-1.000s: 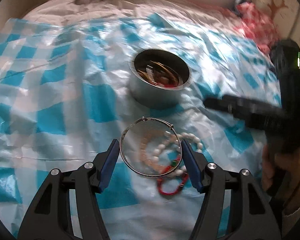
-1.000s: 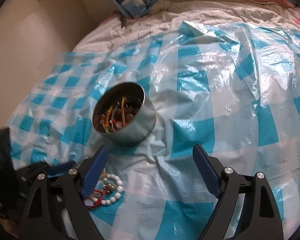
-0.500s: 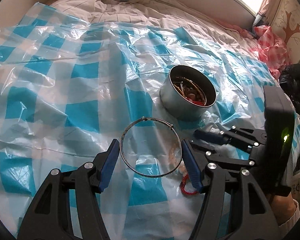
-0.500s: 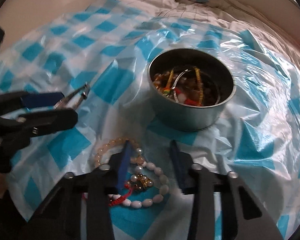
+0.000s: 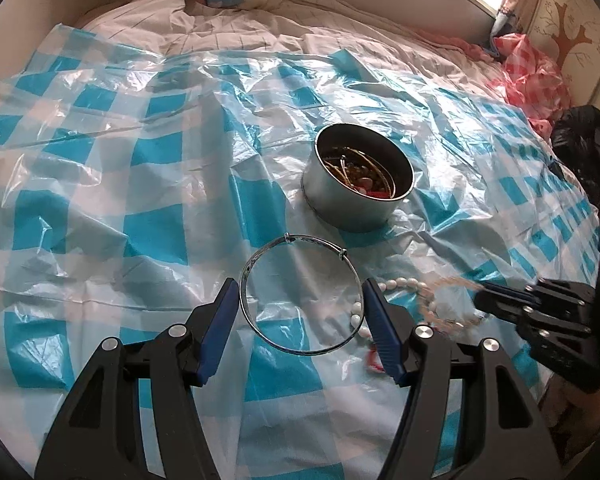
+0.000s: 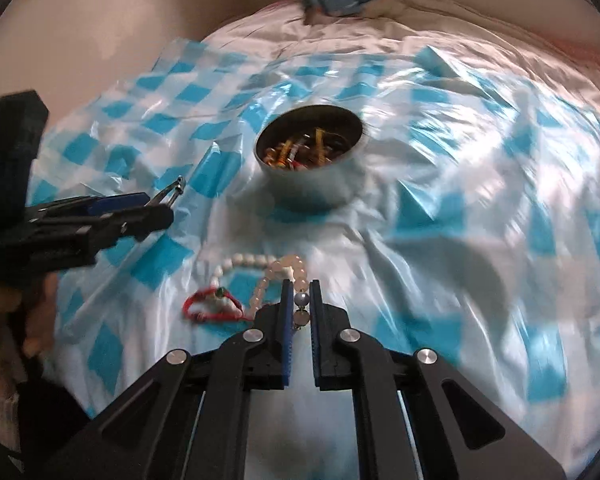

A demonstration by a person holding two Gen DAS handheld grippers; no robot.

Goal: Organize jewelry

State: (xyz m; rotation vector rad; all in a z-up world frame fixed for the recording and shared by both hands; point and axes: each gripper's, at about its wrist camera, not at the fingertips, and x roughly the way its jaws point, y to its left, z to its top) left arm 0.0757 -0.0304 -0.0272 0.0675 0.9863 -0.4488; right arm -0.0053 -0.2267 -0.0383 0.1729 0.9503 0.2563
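Pinching hard, the right gripper [image 6: 299, 297] has just been closing, its fingers now clamped on the pale pink bead bracelet [image 6: 277, 276], which trails away from the fingertips toward the tin. Left of those fingers lie a red cord bracelet [image 6: 212, 305] and a white pearl strand [image 6: 236, 261]. The left gripper [image 5: 300, 307] holds a silver bangle [image 5: 300, 294] flat between spread fingers, its hoop facing up. Beyond both fingertips, the round tin [image 5: 356, 192] sits upright on the checked plastic sheet [image 5: 140, 184] on the bed, full of jewelry.

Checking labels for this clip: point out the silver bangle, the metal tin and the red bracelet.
Silver bangle [image 5: 300, 350]: left wrist view, near rim.
Metal tin [image 5: 348, 206]: left wrist view, outer wall.
Red bracelet [image 6: 212, 314]: right wrist view, lower cord.
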